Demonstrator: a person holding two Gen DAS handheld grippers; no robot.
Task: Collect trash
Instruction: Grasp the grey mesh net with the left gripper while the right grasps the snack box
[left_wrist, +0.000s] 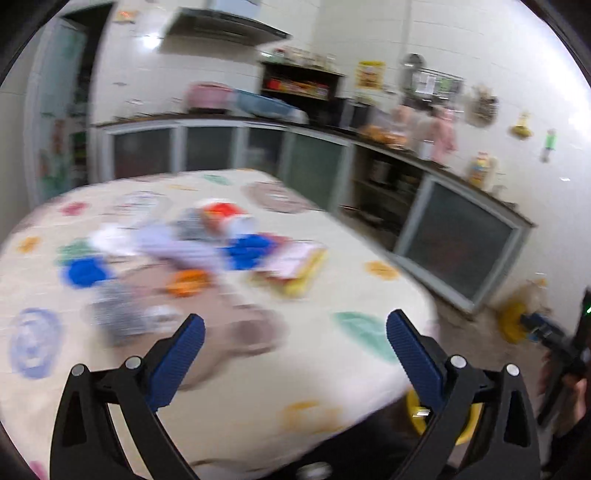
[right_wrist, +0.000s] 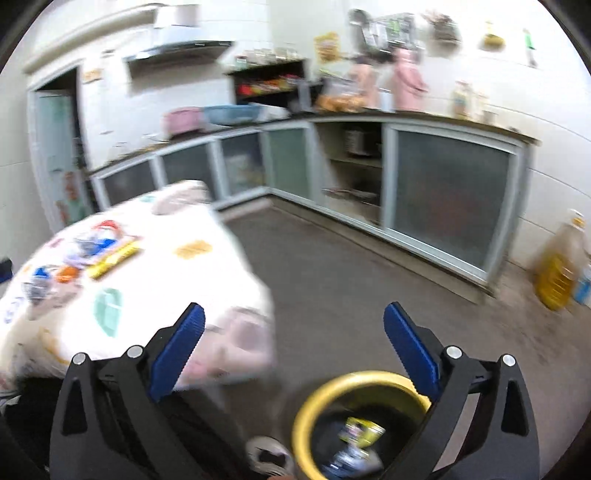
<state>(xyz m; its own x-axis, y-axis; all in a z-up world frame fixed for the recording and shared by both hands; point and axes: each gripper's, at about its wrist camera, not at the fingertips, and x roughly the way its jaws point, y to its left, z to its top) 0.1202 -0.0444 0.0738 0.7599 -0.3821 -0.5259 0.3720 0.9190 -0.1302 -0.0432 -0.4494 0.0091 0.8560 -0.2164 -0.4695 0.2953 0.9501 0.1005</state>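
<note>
Left wrist view is showing a table under a patterned cloth, and the trash pile is lying in a blurred heap toward its far left half: blue lids, an orange lid, a white cup with red print, a yellow-edged packet. The left gripper is hovering over the near edge with its jaws standing wide apart and nothing between them. Further right, past the table corner, the yellow rim of a bin is peeking out low on the floor.

In the right wrist view the same table is sitting at the left, and the right gripper is hanging above the floor, jaws spread and empty, almost directly over the yellow-rimmed bin, which is already holding a few wrappers.

The risk here is likely the blur: both views are smearing, so aiming into such a crowded heap could be nudging lids off the table edge, or pinching cloth with the trash.
</note>
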